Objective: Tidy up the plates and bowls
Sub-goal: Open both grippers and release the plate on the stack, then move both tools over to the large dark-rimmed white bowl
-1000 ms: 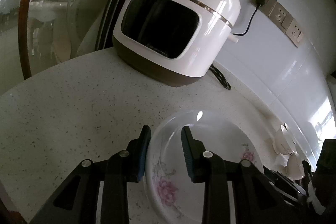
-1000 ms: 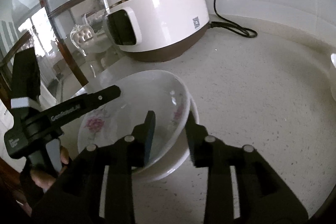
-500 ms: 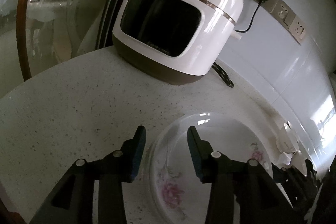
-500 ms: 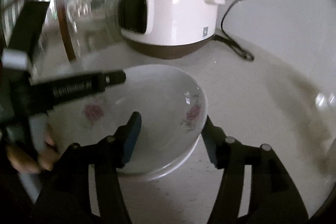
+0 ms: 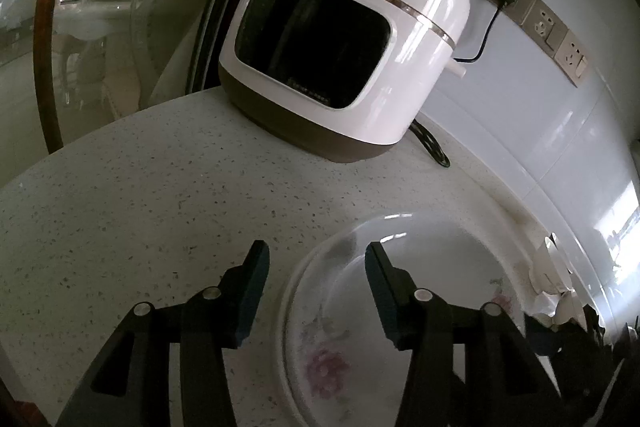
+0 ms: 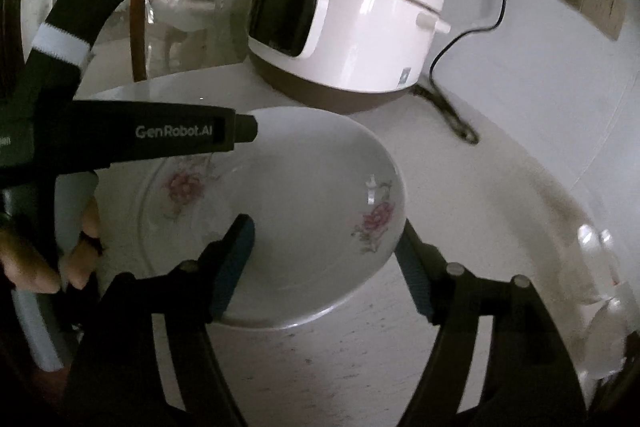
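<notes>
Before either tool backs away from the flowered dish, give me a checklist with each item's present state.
1. Left tool off the rim: ok, jaws opening, rim between them, pads clear.
2. Right tool off the rim: ok, jaws opening, straddling the rim.
3. Flowered dish resting on the counter: ok.
4. Second dish nested under it: cannot tell.
5. Rice cooker clear of the dish: ok.
6. Small white dishes at the right clear of the tool: cannot tell.
</notes>
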`<state>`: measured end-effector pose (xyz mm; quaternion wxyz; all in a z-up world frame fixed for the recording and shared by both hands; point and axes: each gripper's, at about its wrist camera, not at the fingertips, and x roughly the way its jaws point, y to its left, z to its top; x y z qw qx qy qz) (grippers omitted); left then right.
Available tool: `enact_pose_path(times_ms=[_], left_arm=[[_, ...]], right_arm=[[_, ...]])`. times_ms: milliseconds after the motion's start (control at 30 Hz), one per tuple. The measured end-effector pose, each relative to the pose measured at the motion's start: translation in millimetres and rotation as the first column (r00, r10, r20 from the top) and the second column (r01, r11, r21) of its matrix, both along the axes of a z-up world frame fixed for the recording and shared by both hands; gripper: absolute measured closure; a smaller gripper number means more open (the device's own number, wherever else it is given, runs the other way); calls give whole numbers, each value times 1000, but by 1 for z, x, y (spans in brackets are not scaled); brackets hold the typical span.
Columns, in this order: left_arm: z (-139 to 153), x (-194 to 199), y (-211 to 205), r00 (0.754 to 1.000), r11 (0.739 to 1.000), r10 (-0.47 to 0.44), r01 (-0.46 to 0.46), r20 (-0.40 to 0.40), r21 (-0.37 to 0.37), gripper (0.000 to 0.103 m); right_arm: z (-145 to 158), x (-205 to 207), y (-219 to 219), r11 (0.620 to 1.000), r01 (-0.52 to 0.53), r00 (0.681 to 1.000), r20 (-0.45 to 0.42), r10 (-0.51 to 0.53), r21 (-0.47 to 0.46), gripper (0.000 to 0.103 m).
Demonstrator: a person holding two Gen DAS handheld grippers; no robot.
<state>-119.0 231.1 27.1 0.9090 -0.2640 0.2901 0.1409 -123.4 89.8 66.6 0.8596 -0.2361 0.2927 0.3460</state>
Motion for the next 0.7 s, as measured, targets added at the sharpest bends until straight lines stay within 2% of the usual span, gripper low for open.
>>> enact_pose_path(times_ms=[33, 100, 133, 167, 233, 300, 400, 500, 533, 633, 700], left_arm=[[0, -1, 0, 1000, 1000, 4, -4, 3, -1, 51], [1, -3, 0, 1000, 1000, 8, -8, 10, 0, 47], [1, -3, 0, 1000, 1000, 9, -9, 13, 1, 46], [1, -3, -1, 1000, 1000, 10, -10, 13, 4, 45], [1, -3, -1, 1000, 1000, 9, -9, 11, 5, 45], [0, -2, 0, 1000, 1000, 11, -11, 6, 2, 45], [1, -3, 0, 1000, 1000, 17, -17, 12, 1, 45], [5, -8, -1, 999, 1000, 26, -26, 46, 4, 45], [7, -10, -1, 998, 1000, 27, -27, 57, 4, 44], [17, -16, -4, 995, 999, 36, -38, 95, 17, 31], [25, -21, -9, 992, 998, 43, -48, 122, 44, 15]], right_arm=[[0, 1, -1, 1000, -4, 1000, -21, 4, 12, 29], [0, -4, 1, 1000, -16, 1000, 7, 16, -1, 28], [-1, -3, 2, 1000, -30, 1000, -10, 30, 7, 26], [-1, 1, 0, 999, -36, 997, -60, 38, 33, 20], [-5, 11, -2, 998, -18, 988, -154, 27, 58, 19], [-5, 6, 0, 1000, -12, 996, -83, 13, 12, 17], [5, 5, -4, 996, -45, 993, -106, 54, 83, 11], [11, 10, -14, 992, 10, 997, -82, 0, 124, 10], [13, 19, -22, 984, 36, 991, -136, -12, 176, 10], [15, 45, -51, 945, 161, 957, -278, -79, 286, 10], [16, 56, -67, 921, 217, 940, -324, -107, 323, 10]])
